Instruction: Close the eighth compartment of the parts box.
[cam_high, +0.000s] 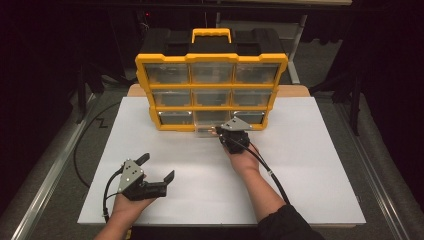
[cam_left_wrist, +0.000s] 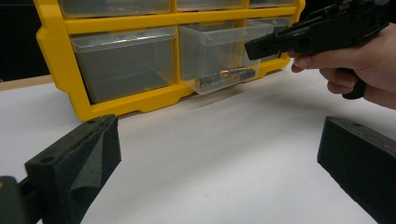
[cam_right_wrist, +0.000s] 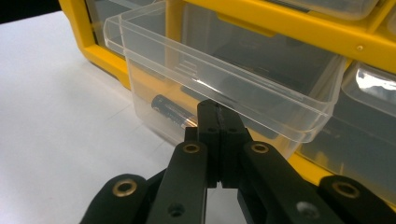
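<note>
Standing partly pulled out of the bottom row's middle slot, the clear drawer (cam_right_wrist: 224, 88) juts forward from the yellow organizer (cam_high: 211, 59) at the far side of the white table (cam_high: 300, 170), with a dark battery-like cylinder (cam_left_wrist: 226, 77) lying along its floor. Right at the drawer's front wall sits the right gripper (cam_right_wrist: 218, 122), its two black jaws pressed flat together with nothing between them, the tips just against or barely short of the clear plastic; I cannot tell which. In the left gripper view the same gripper reaches in level from the right, held in a hand (cam_left_wrist: 359, 65). Well back toward the near edge of the table, the left gripper (cam_high: 156, 167) rests low over the bare surface, its jaws spread wide and empty, pointing toward the organizer's lower drawers.
</note>
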